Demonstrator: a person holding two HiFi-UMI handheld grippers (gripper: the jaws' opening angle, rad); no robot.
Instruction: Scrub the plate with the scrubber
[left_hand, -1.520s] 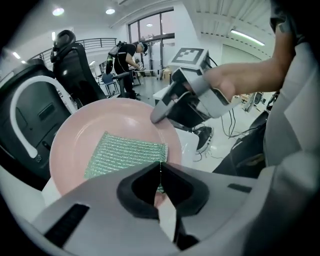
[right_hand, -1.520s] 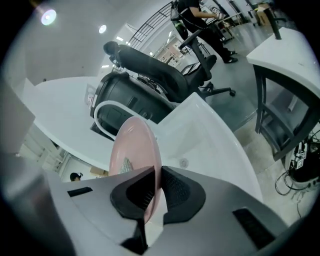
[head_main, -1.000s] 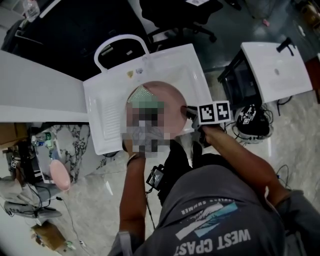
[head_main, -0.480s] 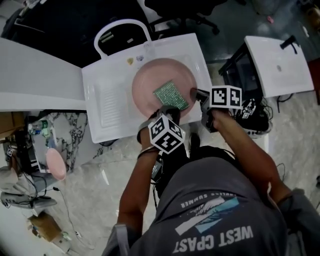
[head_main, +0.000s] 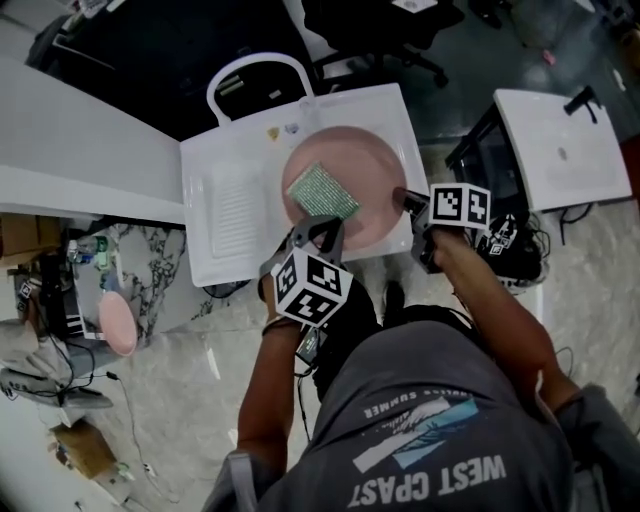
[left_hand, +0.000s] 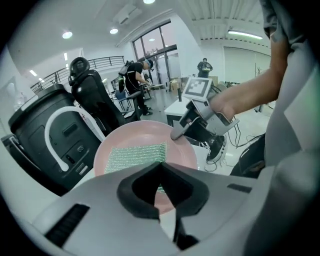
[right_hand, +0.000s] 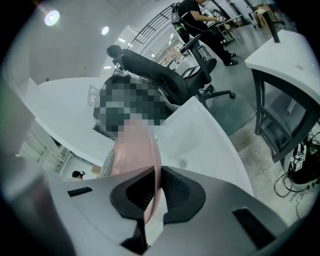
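Plate (head_main: 375, 165): right rim clamped by right hand-held gripper (head_main: 402, 196), likely for steadying; left hand-held gripper (head_main: 320, 229) pinched scrubber (head_main: 323, 192) near edge, kept flat for scrubbing.

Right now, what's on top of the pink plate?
A green scrubber lies on the plate, its near edge pinched in the left gripper. The plate surface beneath it is hidden.

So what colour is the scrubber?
Green, with a glittery woven texture. The scrubber shows best in the head view, against the pink plate.
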